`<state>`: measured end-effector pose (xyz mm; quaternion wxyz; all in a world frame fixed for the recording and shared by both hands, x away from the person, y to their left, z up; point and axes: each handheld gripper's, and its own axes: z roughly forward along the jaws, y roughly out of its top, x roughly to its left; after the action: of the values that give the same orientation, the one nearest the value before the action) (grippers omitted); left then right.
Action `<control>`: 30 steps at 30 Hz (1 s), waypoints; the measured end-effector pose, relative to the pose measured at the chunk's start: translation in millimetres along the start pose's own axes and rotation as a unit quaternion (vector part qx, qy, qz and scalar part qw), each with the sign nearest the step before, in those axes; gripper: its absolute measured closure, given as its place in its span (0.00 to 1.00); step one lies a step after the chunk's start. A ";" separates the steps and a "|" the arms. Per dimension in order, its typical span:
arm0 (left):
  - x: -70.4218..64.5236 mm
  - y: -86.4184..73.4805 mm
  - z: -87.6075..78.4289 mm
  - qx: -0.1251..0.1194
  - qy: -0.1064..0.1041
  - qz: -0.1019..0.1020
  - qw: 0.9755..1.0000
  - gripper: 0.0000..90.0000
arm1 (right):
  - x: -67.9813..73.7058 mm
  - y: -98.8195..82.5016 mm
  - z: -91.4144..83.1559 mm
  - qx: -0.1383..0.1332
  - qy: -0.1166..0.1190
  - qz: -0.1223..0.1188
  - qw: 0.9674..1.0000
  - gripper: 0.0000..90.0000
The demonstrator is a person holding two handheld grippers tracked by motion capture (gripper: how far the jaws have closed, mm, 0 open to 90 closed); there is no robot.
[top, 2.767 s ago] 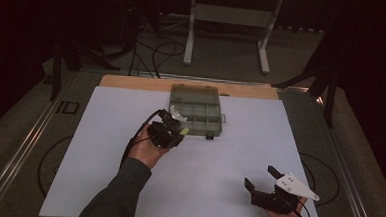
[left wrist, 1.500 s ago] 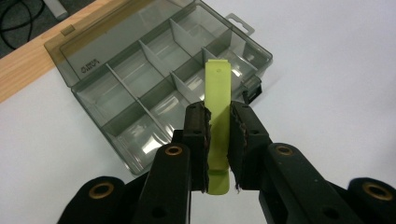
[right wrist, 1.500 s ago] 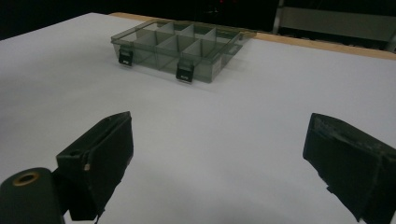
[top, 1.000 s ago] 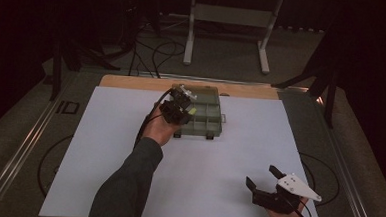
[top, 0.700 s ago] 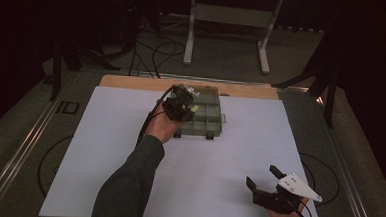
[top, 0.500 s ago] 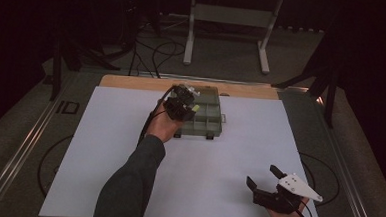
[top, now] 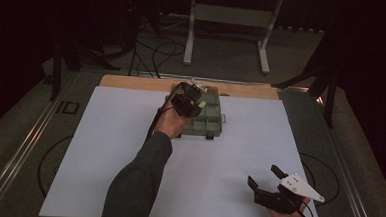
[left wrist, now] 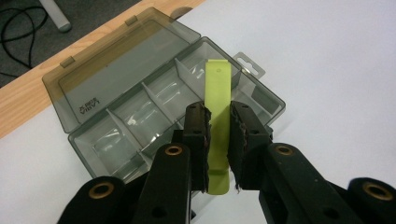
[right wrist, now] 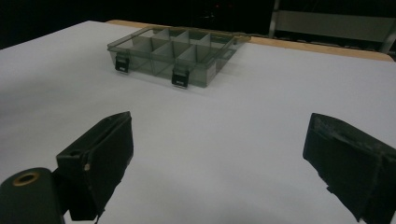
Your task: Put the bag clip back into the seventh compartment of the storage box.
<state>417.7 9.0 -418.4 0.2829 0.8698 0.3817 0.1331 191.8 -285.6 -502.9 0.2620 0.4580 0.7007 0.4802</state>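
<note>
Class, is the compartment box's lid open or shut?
Open. In the left gripper view the compartment box has its lid folded flat behind it, with the dividers and empty compartments exposed.

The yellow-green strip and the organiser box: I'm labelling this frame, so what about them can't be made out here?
- Yellow-green strip, left gripper view: its sides are hidden between the left tool's jaws, so its full shape is unclear.
- Same strip, high view: too small to read.
- Organiser box, high view: its left compartments are hidden by the hand and tool.
- Lid lettering: too small to read.
</note>
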 end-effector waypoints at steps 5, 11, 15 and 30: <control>-1.1 3.1 4.4 -0.002 0.001 -0.003 1.000 0.88 | 0.0 0.1 -0.1 0.000 0.000 0.001 1.000 0.09; -0.8 6.1 8.9 -0.005 0.002 -0.009 1.000 0.88 | 0.3 0.0 0.1 -0.001 0.002 0.003 1.000 0.09; -0.5 6.9 14.1 -0.005 0.004 -0.011 1.000 0.88 | 0.5 -0.4 0.2 -0.001 0.004 0.004 1.000 0.09; 1.4 6.1 32.4 -0.004 0.004 -0.024 1.000 0.88 | -0.9 0.1 -1.8 -0.008 0.001 0.012 1.000 0.09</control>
<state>436.7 -5.9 -440.8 0.2878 0.8588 0.4030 0.1314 190.8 -287.2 -502.1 0.2591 0.4633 0.6917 0.4896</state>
